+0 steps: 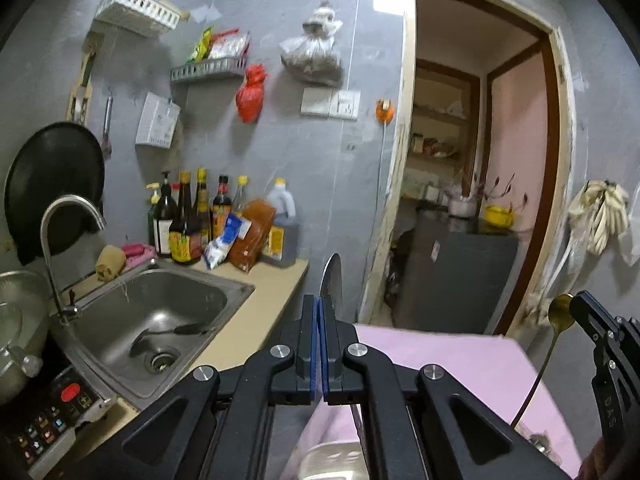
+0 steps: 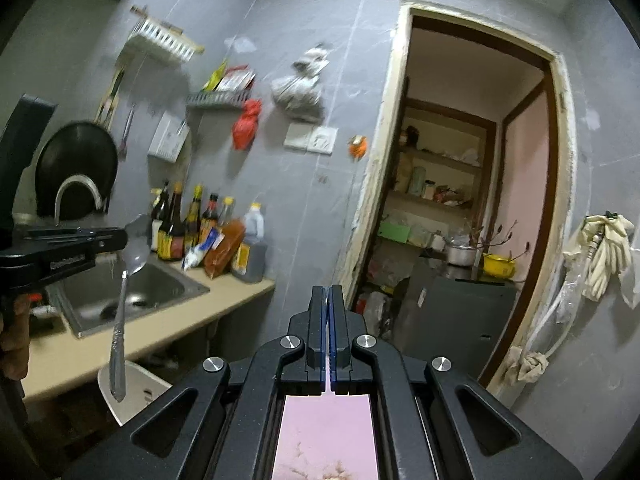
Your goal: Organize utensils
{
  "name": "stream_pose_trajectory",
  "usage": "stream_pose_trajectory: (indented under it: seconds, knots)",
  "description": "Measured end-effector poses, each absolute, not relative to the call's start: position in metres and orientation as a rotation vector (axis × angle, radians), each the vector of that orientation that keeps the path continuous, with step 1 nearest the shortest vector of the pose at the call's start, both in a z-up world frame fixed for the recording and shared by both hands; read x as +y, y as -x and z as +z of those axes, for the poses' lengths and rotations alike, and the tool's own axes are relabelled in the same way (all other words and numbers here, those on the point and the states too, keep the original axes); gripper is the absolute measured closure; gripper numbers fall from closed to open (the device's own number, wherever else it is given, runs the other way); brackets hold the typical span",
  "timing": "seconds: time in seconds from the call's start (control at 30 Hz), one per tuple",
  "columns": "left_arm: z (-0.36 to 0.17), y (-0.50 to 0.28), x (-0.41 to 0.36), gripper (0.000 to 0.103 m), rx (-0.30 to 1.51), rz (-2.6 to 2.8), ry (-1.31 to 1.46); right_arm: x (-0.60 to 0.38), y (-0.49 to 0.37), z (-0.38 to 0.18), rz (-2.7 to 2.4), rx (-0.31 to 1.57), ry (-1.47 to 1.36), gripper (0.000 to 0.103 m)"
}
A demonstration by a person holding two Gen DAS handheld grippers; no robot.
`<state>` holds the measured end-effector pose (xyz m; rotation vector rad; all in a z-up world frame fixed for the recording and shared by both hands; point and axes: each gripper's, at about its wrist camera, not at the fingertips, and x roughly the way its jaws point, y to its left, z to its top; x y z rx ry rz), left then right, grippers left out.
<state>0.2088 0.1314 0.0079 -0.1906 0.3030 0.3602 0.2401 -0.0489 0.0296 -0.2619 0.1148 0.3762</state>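
Both tongs are matte black, built of angular linkage arms with triangular cut-outs and joined by round silver screws. The left tongs end in two flat black fingers lined with thin blue pads, and the right tongs are built alike. White raised lettering runs along the side of the right tongs' body.
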Motion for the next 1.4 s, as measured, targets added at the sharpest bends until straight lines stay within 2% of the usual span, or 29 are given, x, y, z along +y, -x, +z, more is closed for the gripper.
stream_pose_trajectory:
  seconds: [0.27,0.6,1.0,1.23,1.27,1.3,1.33,1.4]
  knots:
    - [-0.030,-0.216,0.129,0.101,0.329,0.377,0.154,-0.034,-0.242,-0.015,0.388,0.160,0.317,0.102]
    - [-0.047,-0.205,0.117,0.100,0.374,0.328,0.129,-0.036,-0.244,-0.030,0.417,0.220,0.311,0.102]
    - [-0.047,-0.194,0.117,0.097,0.515,0.234,0.231,-0.071,-0.237,-0.017,0.426,0.273,0.229,0.101]
    - [-0.033,-0.188,0.095,0.096,0.504,0.212,0.208,-0.110,-0.234,0.000,0.402,0.301,0.157,0.099]
    - [-0.031,-0.188,0.090,0.096,0.504,0.204,0.206,-0.115,-0.234,0.002,0.398,0.304,0.149,0.098]
    - [-0.030,-0.188,0.087,0.096,0.503,0.199,0.204,-0.123,-0.233,0.003,0.391,0.305,0.137,0.090]
    - [-0.028,-0.188,0.083,0.096,0.500,0.195,0.201,-0.130,-0.232,0.004,0.386,0.305,0.121,0.075]
    - [-0.026,-0.188,0.073,0.095,0.498,0.182,0.197,-0.148,-0.231,0.005,0.378,0.299,0.076,0.056]
